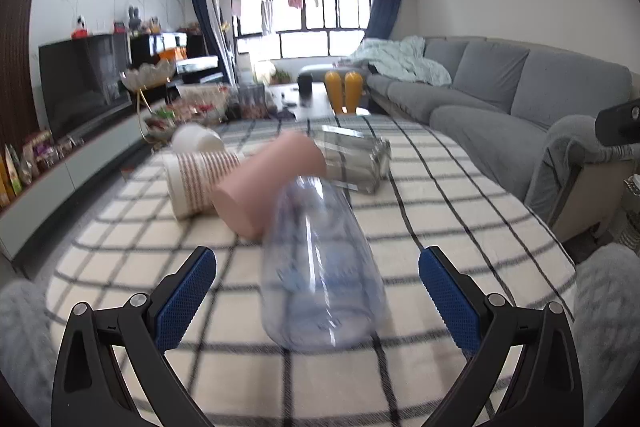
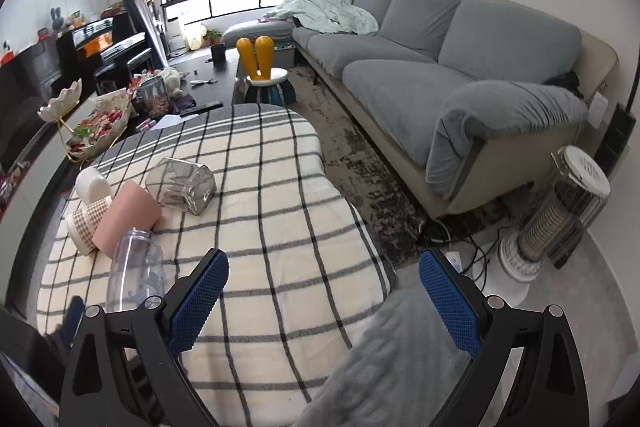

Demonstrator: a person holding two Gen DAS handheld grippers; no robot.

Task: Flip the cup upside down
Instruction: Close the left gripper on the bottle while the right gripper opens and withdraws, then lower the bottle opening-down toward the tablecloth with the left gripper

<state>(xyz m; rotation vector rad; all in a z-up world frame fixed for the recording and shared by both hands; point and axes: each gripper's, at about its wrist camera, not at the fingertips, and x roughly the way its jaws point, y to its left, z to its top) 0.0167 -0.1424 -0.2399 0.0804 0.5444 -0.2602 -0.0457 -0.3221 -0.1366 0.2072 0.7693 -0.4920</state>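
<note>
Left gripper (image 1: 318, 301) open astride clear cup (image 1: 320, 267), on side.

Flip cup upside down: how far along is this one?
Nothing done: the clear plastic cup, pink cup, checked paper cup and glass cup all lie on their sides. The left gripper is open around the clear cup; the right gripper is open, empty.

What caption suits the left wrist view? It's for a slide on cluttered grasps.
Open left gripper straddles a clear plastic cup lying among toppled cups on the checked tablecloth.
</note>
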